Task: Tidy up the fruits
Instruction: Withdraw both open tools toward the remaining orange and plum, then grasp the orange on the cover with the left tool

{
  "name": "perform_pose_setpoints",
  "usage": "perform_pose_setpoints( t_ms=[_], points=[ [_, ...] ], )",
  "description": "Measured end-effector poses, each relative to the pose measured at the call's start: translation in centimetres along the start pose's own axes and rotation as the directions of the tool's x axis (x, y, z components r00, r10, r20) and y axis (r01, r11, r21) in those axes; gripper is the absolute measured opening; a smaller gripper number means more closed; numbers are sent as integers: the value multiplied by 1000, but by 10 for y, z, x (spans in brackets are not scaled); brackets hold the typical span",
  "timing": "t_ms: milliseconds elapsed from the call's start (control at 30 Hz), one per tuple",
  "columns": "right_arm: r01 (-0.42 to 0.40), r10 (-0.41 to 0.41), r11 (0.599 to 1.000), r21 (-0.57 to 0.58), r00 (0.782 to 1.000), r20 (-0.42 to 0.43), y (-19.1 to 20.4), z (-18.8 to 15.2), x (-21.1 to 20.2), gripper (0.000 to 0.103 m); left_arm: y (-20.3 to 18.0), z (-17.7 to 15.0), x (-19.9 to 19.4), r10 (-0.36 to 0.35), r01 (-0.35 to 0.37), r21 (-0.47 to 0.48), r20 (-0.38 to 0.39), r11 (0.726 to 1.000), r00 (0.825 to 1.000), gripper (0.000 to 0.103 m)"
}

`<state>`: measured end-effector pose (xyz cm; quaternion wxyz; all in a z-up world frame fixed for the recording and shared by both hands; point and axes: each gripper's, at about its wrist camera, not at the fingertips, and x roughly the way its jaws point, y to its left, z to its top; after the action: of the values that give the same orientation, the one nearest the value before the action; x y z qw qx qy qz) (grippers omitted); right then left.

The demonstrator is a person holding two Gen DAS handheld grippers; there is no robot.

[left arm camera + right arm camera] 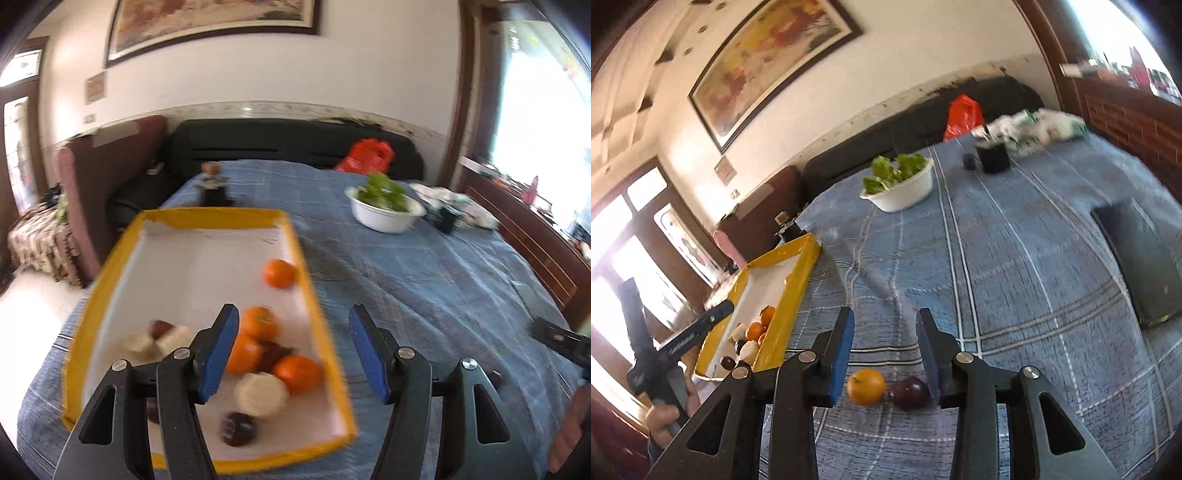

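Leftmost, the yellow-rimmed tray (110, 266) sits on the blue plaid cloth (424, 280), already well stocked. Inside it: one orange fruit (279, 273) alone near the 1 o'clock side, a cluster of three more oranges (258, 323) lower down, pale round fruits (261, 394) mixed in, and dark purple ones (238, 428) at about 6 o'clock. Everything is blurred; exact fruit types are hard to call.

The left gripper (293, 354) hangs over the tray's near right rim, jaws apart, nothing between the blue pads. It looks empty, so probably between trips.

Further right, two fruits are outside the tray, on the cloth: an orange (867, 386) and a dark plum (911, 393), touching or nearly so, side by side. The right gripper (885, 354) sits directly above them, jaws parted, neither pad pressing on anything. The plum lies close to the right pad, the orange nearer the left one.

At 12 o'clock on the table, a white bowl of greens (899, 194), not part of the job as far as I can tell. Dark flat object (1137, 258) at 3 o'clock, ignored.

Judgement: mostly done. Bulk of the fruit is in the tray; these two loose pieces appear to be what is left in view.
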<state>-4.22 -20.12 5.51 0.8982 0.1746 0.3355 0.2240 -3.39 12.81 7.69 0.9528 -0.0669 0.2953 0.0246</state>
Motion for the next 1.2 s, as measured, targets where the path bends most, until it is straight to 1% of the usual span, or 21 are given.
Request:
perform_pose_setpoints(
  t_ms=[67,100,133,167,200,300,333,433,533,633,733,767,833,900,933,967,1000,1100,1167,1200],
  points=[
    [-8,8,1000,21,1000,-9,-7,-1,3,38,-19,-4,0,-68,69,31,-31,997,997,62],
    [-14,14,999,30,1000,-11,-9,0,4,38,-28,-6,0,-105,108,46,-53,993,993,66],
    [-20,21,999,40,1000,-11,-12,0,5,38,-40,-10,2,-157,163,67,-85,984,984,67],
    [-23,24,999,49,1000,-12,-14,-1,5,38,-50,-13,3,-202,212,86,-115,973,973,67],
    [-25,26,998,55,1000,-13,-16,-1,5,38,-62,-18,5,-252,268,102,-147,958,957,67],
    [-40,41,997,74,999,-19,-19,0,8,38,-91,-32,15,-350,386,131,-237,913,907,67],
    [-44,46,996,76,999,-20,-20,0,8,38,-99,-37,19,-356,399,141,-257,906,898,67],
    [-56,58,995,77,998,-19,-20,0,8,39,-119,-48,32,-338,406,186,-313,895,888,67],
    [-68,70,995,78,997,-22,-19,-1,8,40,-128,-51,42,-333,412,199,-338,889,880,67],
    [-79,81,994,78,996,-24,-17,-2,8,40,-134,-52,55,-314,401,205,-357,893,880,67],
    [-87,89,993,78,996,-20,-17,-2,7,40,-138,-51,64,-330,420,189,-376,888,866,65],
    [-89,91,993,79,996,-20,-17,-2,7,40,-139,-51,66,-336,427,187,-378,885,862,61],
    [-96,98,992,80,995,-24,-18,-2,8,40,-139,-50,66,-357,445,177,-377,878,855,58],
    [-99,102,992,79,994,-30,-17,-2,9,40,-138,-50,67,-383,467,159,-381,870,842,51],
    [-102,104,992,79,994,-32,-17,-2,9,40,-138,-50,68,-399,481,145,-385,864,832,48],
    [-103,106,992,79,994,-31,-17,-3,9,40,-136,-50,68,-413,493,132,-388,860,824,42],
    [-102,105,992,78,994,-30,-17,-2,9,41,-137,-50,69,-418,498,128,-390,858,820,39],
    [-99,102,992,82,994,-33,-18,-3,10,41,-136,-51,69,-432,512,115,-399,851,809,39],
    [-97,100,992,84,994,-36,-18,-3,10,41,-135,-51,69,-435,514,109,-403,851,805,39],
    [-97,100,992,85,994,-36,-18,-3,11,41,-135,-52,70,-435,515,105,-406,851,803,44]
  ],
)
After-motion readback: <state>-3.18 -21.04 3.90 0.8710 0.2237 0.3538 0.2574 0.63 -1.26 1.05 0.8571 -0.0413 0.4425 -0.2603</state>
